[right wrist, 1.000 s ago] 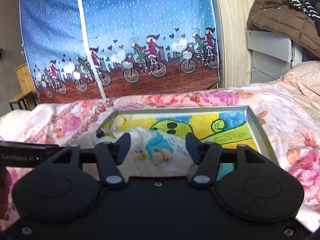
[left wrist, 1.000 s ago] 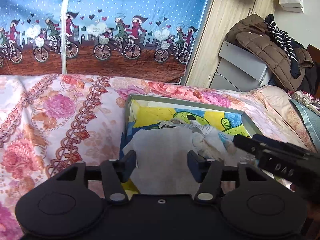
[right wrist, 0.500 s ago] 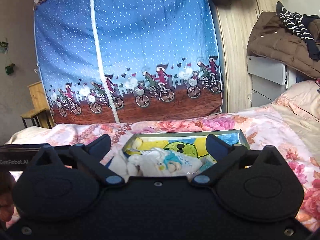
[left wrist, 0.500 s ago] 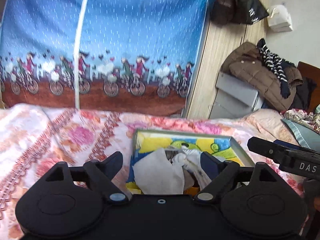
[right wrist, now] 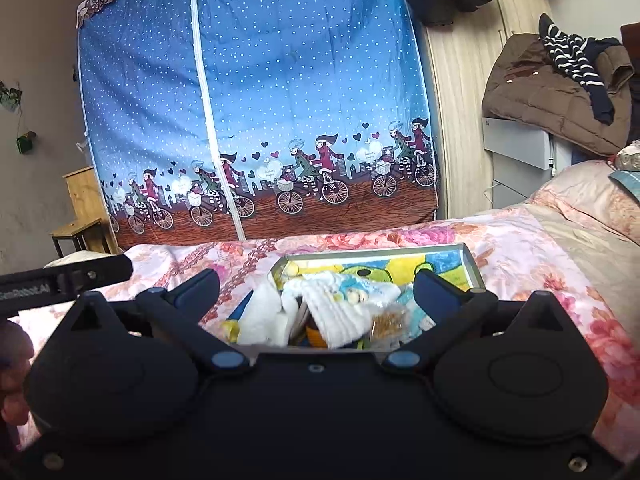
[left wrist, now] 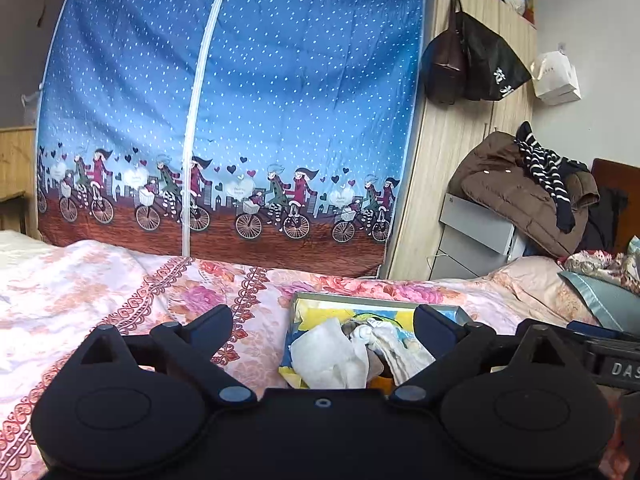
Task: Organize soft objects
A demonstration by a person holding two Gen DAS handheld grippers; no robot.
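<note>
Left gripper [left wrist: 322, 330] jaws opening, already wide, nothing between the pads; it hangs clear of the tray [left wrist: 376, 301], short of its near edge. Right gripper [right wrist: 316, 290] fully spread, also empty, fingers straddling the tray's near end without touching the contents. Soft items are all in the metal tray with the cartoon-print bottom, which sits on the floral bedspread [left wrist: 120, 292]: white cloth [left wrist: 330, 356] at the near-left corner, small white knit garment with a blue cartoon patch [right wrist: 344, 300] bunched beside it toward the middle, a small yellowish packet [right wrist: 386, 322] just right of that. Far half of the tray is bare print. Part of the right gripper's body shows at the right edge of the left view. Behind the bed: blue fabric wardrobe with cyclist print [left wrist: 224, 120], brown jacket [left wrist: 516, 196] piled on a grey cabinet.
</note>
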